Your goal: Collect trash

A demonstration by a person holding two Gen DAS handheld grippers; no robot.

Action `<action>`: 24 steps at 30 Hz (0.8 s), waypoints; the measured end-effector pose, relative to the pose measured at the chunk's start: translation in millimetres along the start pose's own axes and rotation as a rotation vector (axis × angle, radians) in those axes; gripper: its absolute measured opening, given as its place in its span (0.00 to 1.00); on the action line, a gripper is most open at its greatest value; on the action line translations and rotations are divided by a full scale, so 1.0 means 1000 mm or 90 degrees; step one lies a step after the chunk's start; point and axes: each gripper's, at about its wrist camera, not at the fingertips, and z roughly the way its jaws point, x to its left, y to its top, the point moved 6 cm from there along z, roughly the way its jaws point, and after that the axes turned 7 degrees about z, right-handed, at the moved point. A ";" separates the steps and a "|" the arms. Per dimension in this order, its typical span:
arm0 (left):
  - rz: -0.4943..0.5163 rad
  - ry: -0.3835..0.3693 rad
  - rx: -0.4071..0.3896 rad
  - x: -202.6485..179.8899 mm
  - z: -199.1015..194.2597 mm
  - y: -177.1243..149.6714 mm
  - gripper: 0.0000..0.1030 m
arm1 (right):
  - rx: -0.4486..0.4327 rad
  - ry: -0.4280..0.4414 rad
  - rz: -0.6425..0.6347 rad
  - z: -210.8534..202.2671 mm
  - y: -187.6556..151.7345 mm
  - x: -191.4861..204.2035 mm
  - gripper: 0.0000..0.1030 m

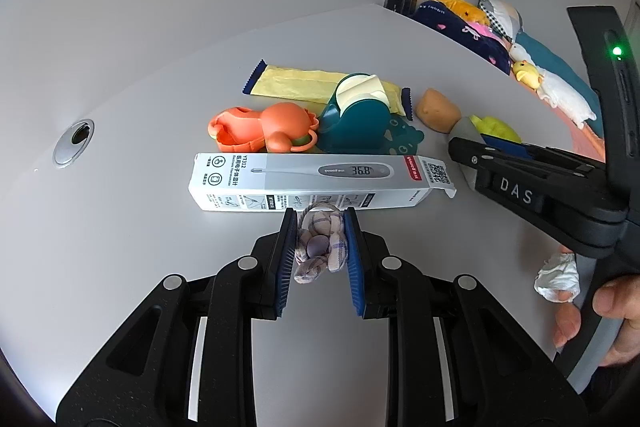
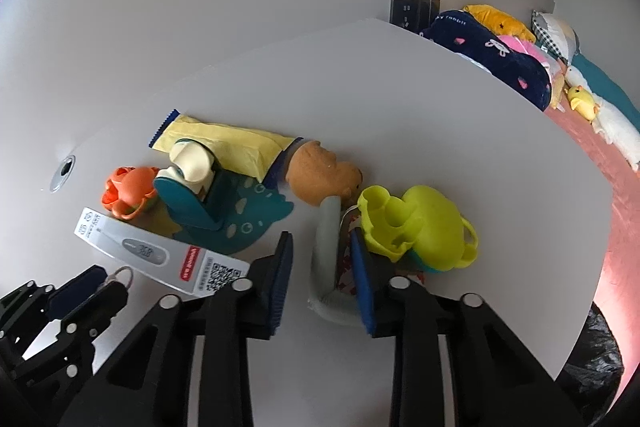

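Fabric scrap (image 1: 320, 247) within left gripper (image 1: 320, 243)

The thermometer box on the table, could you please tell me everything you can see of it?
The thermometer box is a long, narrow white and grey carton, apparently cardboard, lying flat on the white table. Its top face shows a digital thermometer reading 36.8, a red brand strip and a QR code near the right end, where a flap stands open. Printed icons cover the left end. It lies just in front of the orange toy and teal tape dispenser. The left gripper, shut on a small cloth bundle, sits right at its near edge.
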 end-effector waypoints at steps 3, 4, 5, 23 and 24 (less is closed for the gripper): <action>0.000 -0.001 -0.002 -0.001 -0.001 0.001 0.23 | 0.009 0.035 0.031 -0.002 -0.001 -0.005 0.15; 0.001 -0.001 -0.003 -0.001 -0.002 0.001 0.23 | 0.003 0.045 0.041 -0.005 -0.001 -0.007 0.14; 0.002 -0.002 -0.004 -0.002 -0.003 0.002 0.23 | -0.003 0.048 0.045 -0.008 -0.001 -0.009 0.14; 0.046 -0.021 -0.039 -0.031 -0.034 0.000 0.22 | -0.080 0.107 0.081 -0.097 -0.027 -0.015 0.14; 0.050 -0.024 -0.042 -0.035 -0.038 0.000 0.22 | -0.084 0.105 0.084 -0.101 -0.029 -0.017 0.14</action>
